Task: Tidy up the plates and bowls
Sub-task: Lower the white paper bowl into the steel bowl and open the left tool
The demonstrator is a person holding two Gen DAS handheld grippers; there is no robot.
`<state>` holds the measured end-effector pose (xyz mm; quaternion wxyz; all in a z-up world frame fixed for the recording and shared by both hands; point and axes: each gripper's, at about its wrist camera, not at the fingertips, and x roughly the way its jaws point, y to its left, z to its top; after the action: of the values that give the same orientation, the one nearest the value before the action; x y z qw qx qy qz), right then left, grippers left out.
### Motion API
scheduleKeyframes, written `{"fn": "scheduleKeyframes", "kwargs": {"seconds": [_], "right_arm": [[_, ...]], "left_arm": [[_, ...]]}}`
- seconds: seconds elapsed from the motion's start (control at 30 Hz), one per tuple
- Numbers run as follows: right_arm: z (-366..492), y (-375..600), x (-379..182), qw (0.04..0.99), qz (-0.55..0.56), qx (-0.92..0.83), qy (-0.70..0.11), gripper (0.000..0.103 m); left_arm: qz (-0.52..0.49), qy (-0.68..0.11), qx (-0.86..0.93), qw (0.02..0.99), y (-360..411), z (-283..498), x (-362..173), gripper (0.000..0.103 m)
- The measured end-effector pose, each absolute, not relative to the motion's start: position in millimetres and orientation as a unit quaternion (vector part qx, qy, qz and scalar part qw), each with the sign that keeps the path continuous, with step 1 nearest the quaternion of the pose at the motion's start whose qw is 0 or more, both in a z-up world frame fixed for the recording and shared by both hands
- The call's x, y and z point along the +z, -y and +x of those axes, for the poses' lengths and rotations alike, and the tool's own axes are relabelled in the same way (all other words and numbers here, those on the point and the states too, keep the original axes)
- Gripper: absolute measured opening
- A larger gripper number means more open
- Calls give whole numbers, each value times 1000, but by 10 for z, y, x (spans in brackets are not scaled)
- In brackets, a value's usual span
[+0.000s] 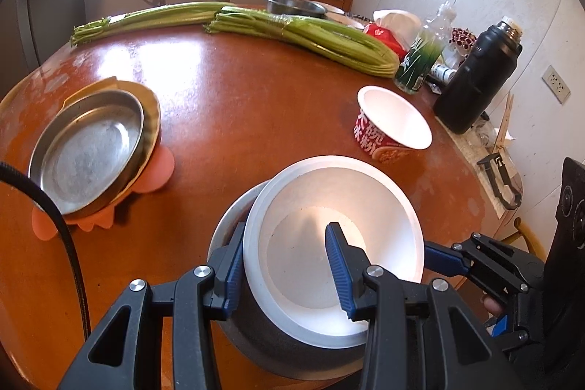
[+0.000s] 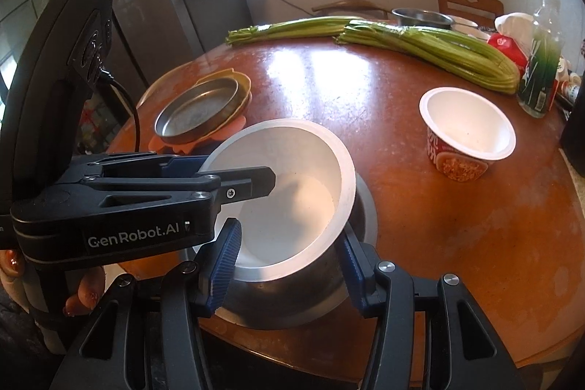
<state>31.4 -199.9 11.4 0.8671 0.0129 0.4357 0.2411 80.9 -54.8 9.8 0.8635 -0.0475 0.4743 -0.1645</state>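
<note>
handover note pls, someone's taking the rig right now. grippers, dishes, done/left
Left gripper: shut on the white bowl, one finger inside its near-left rim, one outside.
Right gripper: shut on the same bowl's near-right rim.
White bowl sits tilted in the steel bowl at the table's near edge.
Done: steel plate stacked on yellow plate.
Left: seat the white bowl, release; noodle cup and far metal bowl not yet collected.

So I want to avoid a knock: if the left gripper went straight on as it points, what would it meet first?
Probably the inside of the white bowl it grips, since the left gripper has one finger already in it; the red cup lies further on.
</note>
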Motion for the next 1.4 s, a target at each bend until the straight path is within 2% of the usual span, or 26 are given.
{"fn": "scheduleKeyframes", "kwargs": {"seconds": [0.57,1.4], "right_arm": [[307,1974,-16,862,10,240,-447,55],[269,2106,95,883,10,210,-419,55]], "left_arm": [[-44,-488,-152,858,550,855,-40,42],[-60,-450,-136,881,336,678,184,42]]}}
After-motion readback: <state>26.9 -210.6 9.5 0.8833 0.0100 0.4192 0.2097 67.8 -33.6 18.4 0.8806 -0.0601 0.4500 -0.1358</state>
